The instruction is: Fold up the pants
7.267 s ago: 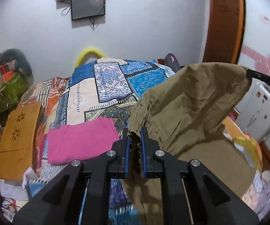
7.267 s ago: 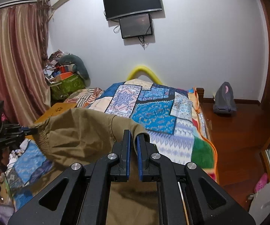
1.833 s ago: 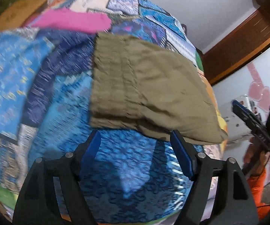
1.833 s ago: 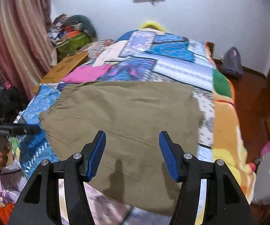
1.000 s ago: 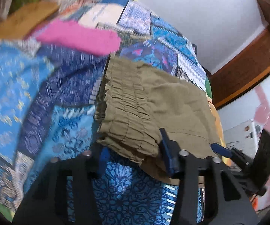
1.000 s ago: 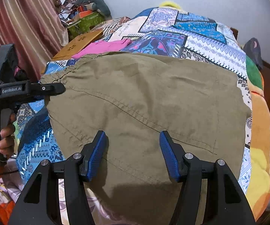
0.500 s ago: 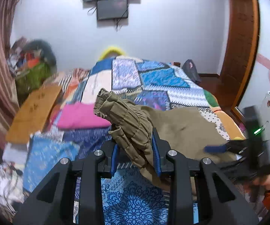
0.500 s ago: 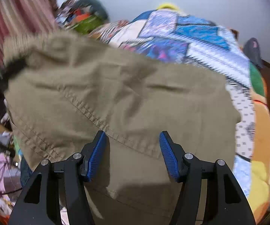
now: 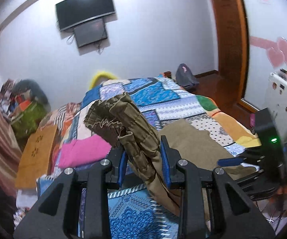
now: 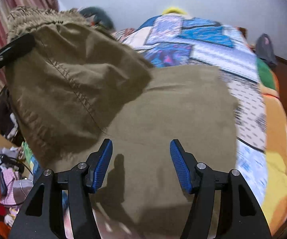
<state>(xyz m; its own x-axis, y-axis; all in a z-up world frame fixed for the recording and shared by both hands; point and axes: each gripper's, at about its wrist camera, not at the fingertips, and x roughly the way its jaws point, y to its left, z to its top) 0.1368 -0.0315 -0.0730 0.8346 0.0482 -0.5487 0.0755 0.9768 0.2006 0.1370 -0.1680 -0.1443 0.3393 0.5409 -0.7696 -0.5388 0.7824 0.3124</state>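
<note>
While the right tool (image 10: 141,159) stays wide, the left tool (image 9: 143,159) has lifted the pants (image 9: 135,127) waistband.

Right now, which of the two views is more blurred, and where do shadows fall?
Right wrist view: the quilt is smeared by motion, and the open right gripper casts shadows on the pants. Left wrist view: mostly sharp, blur only at the edges; the left gripper clamps the waistband.

The left wrist view looks level across the bed (image 9: 183,103) toward the wall-mounted television (image 9: 85,19). The right wrist view tilts down, close over the khaki pants (image 10: 173,109). Both share pants and patchwork quilt (image 10: 203,35).
</note>
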